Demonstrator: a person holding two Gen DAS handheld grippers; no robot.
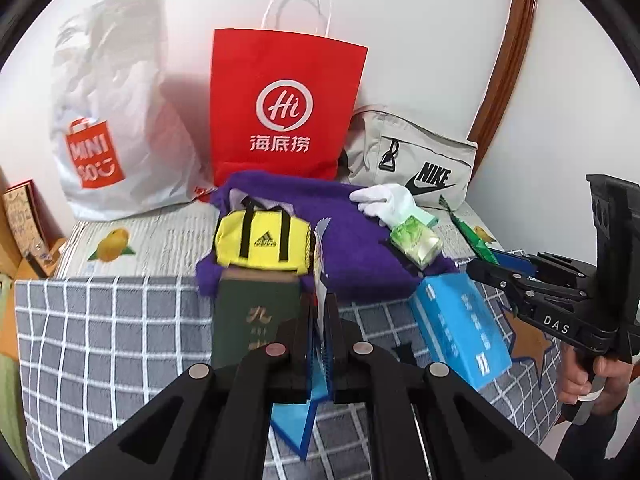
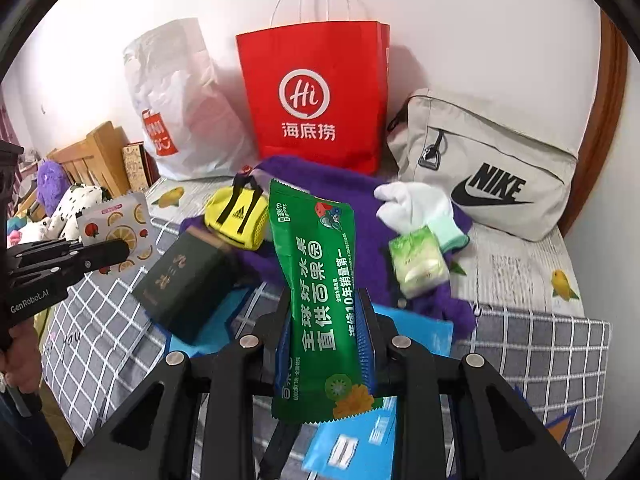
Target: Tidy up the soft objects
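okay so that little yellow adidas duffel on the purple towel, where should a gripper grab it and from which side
Probably by the black handle straps of the yellow Adidas mini duffel. They arch clear above its rounded top, giving the fingers a thin, raised part to close on, while the plump body looks wide for the jaws. Come from above: the dark green box crowds its near side and the purple towel lies underneath.

Matte black claws (image 1: 318, 344) (image 2: 326, 344) with silver round pivot screws, white "DAS" and "GenRobot.AI" lettering, bare-skinned hand (image 1: 580, 376).

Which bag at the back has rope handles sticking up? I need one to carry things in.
The red paper bag in the middle, with the white Hi logo. The white Miniso plastic bag to its left and the grey Nike pouch to its right show no such handles.
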